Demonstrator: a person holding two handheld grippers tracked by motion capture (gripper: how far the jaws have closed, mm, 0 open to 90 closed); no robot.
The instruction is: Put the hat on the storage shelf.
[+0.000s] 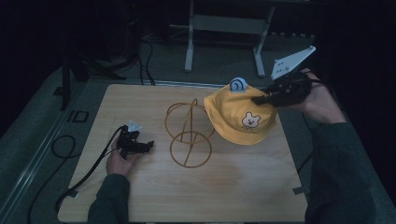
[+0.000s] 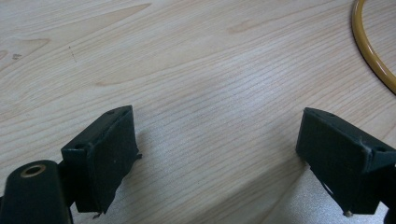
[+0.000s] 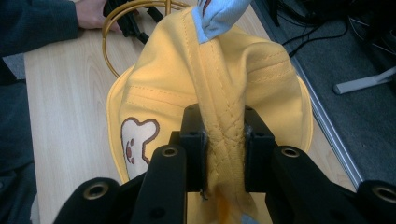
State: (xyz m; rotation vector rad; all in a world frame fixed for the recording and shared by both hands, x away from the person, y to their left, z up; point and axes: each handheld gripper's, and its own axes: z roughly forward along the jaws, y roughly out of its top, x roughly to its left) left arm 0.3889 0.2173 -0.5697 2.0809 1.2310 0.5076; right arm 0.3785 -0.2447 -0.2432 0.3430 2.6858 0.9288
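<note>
The right gripper is clamped on a pinched fold of the yellow hat, its two black jaws pressed against either side of a stitched seam on the crown. In the high view the same gripper holds the hat lifted over the far right part of the wooden table, the brim hanging down and a small bear face on the front. A light blue knob sits on top of the hat. Just left of the hat stands a gold wire stand made of rings, apart from the fabric. The left gripper rests low near the table's left side, its jaws spread wide with nothing between them, bare wood showing in the gap
</note>
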